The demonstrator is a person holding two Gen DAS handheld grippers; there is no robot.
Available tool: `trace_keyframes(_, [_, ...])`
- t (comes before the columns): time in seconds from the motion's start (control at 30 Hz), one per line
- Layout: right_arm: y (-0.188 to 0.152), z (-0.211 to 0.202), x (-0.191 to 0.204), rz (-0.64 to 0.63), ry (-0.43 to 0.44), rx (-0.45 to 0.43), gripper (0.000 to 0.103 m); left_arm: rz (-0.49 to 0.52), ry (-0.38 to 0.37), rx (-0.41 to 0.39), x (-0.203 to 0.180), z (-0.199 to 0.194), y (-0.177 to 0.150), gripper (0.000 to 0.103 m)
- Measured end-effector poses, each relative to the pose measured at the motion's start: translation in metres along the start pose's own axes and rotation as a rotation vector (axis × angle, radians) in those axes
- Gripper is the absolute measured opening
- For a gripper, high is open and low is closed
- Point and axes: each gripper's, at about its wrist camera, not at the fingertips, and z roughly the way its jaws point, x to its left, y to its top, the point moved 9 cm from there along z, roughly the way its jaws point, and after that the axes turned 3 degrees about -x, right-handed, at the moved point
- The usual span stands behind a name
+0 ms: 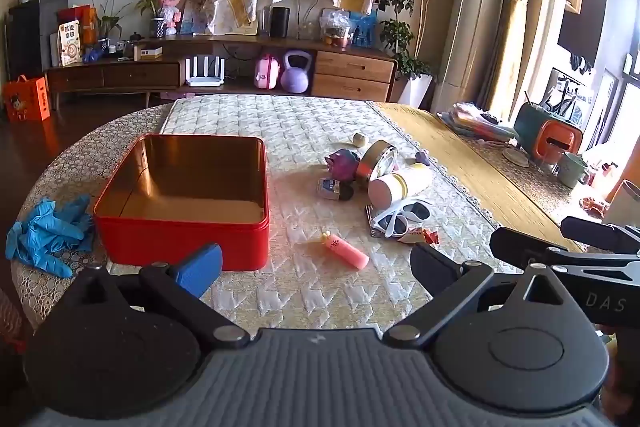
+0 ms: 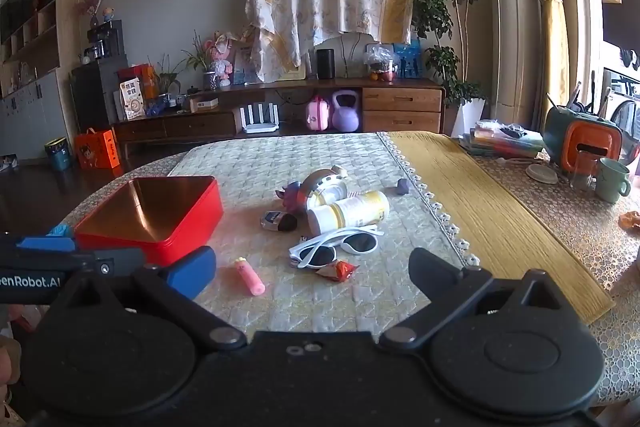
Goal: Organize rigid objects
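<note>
An empty red tin box (image 1: 184,239) (image 2: 160,239) sits on the quilted mat at the left. To its right lies a pink tube (image 1: 347,251) (image 2: 250,275). Beyond it are white sunglasses (image 1: 400,217) (image 2: 336,247), a red snack wrapper (image 1: 420,237) (image 2: 337,270), a white-and-yellow bottle (image 1: 400,183) (image 2: 348,211), a round metal tin (image 1: 376,161) (image 2: 324,185), a purple toy (image 1: 344,163) (image 2: 291,195) and a small dark-capped jar (image 1: 332,189) (image 2: 278,221). My left gripper (image 1: 316,267) hovers open near the mat's front edge, nothing between its fingers. My right gripper (image 2: 312,275) is open too, just right of it.
Blue gloves (image 1: 48,231) lie left of the red box. A yellow woven runner (image 2: 488,211) lies right of the mat. Farther right stand a green mug (image 2: 612,179), an orange-and-green holder (image 2: 580,143) and stacked books (image 2: 500,141). A small purple piece (image 2: 403,186) rests at the mat's edge.
</note>
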Motion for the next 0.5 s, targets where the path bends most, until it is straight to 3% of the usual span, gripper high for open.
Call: trace_keyframes(0.5, [0.0022, -0.006, 0.0001, 0.022, 0.031, -0.01, 0.103, -0.012, -0.007, 0.026, -0.0006, -0.0005, -0.0026, 0.101])
